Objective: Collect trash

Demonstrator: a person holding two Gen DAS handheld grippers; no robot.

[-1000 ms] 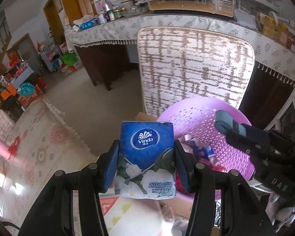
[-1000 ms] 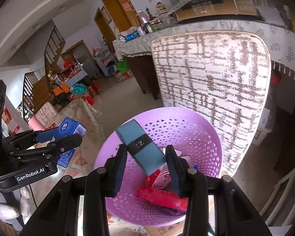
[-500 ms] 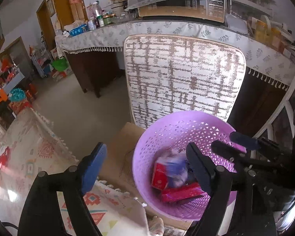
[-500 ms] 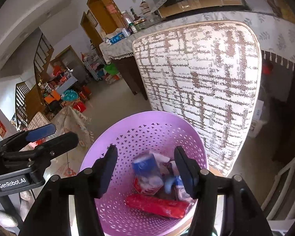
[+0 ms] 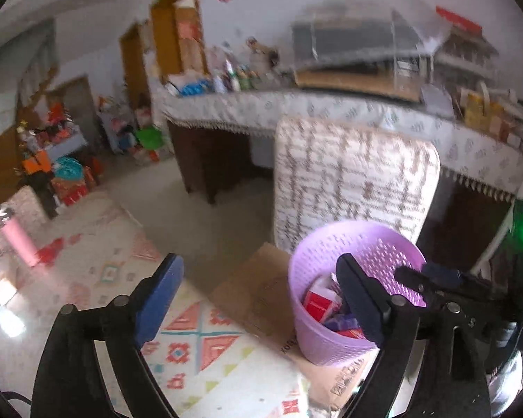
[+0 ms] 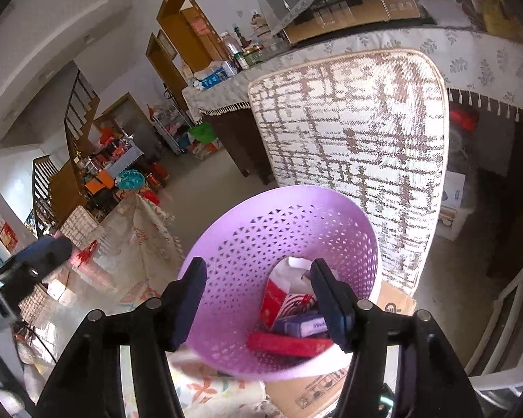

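Trash in bin; both grippers empty, jaws opening.

Floor: pale tile w/ patterned rug (image 5: 198, 331) and flat cardboard (image 5: 261, 299) under the lilac bin (image 6: 261, 244). Mattress (image 6: 359, 146) upright just behind bin; cluttered counter (image 5: 331, 108) beyond. Bin held trash: red packs (image 6: 289, 345), blue tissue pack (image 6: 303, 325), white wrapper. Right gripper (image 6: 258, 299) over bin, jaws apart, nothing between. Left gripper (image 5: 261, 299) left of bin, jaws wide, nothing between.

Both tools, left (image 5: 259, 294) and right (image 6: 258, 299), have dropped their packs into the purple basket (image 6: 331, 205), jaws opening empty.
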